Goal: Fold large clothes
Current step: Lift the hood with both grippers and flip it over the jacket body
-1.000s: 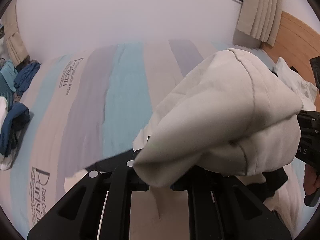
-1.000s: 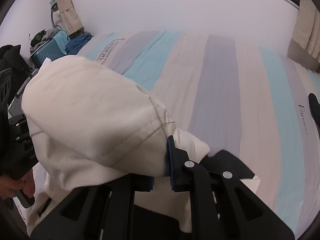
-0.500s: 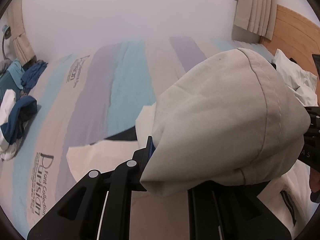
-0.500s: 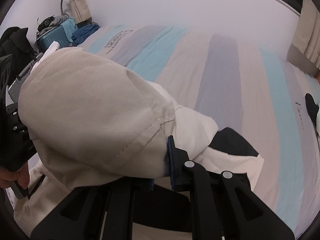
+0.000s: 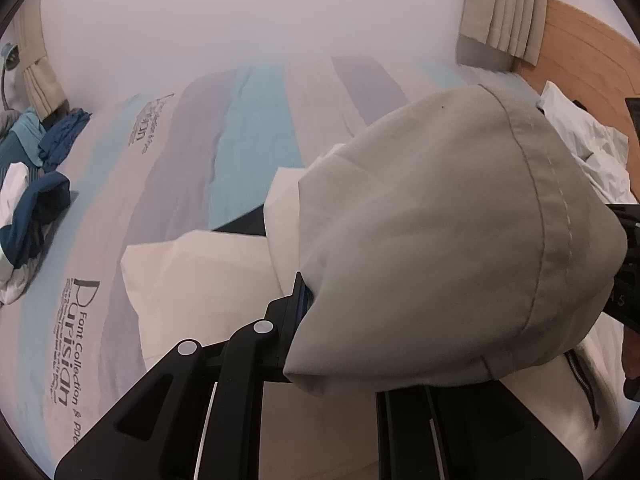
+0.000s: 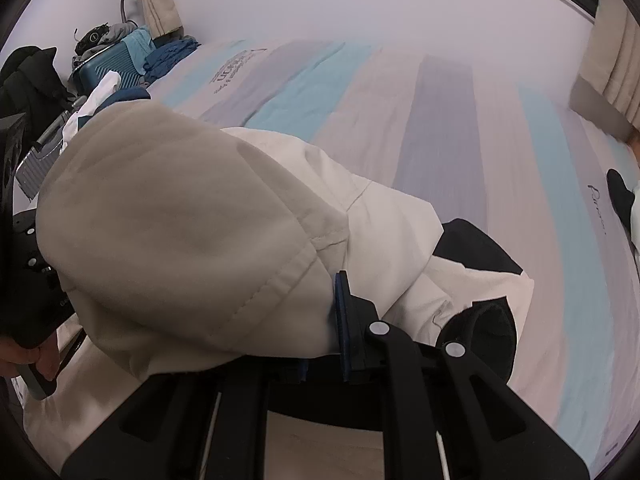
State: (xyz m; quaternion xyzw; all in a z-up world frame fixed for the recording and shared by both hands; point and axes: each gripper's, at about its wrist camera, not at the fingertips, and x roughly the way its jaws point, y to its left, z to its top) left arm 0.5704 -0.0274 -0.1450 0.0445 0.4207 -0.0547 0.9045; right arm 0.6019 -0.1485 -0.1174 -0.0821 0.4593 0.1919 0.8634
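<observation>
Two grippers, left gripper [image 5: 340,344] and right gripper [image 6: 320,320], each clenched on a cream hood [image 5: 460,232] of soft matte cloth, rounded, with stitched hem. Raised side by side above the striped bedspread [image 5: 248,148]. Cream-and-black jacket [image 6: 400,248] spread flat below the hood, lengthwise toward the far bedspread edge.

Bare striped bedspread [image 5: 256,128] lies open ahead; a clothes pile [image 5: 28,200] and suitcase [image 6: 108,68] crowd its left edge.

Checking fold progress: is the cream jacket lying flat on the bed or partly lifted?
Partly lifted. Both grippers, left and right, pinch the cream jacket, its bunched upper part in the air; the rest lies on the striped bed.
</observation>
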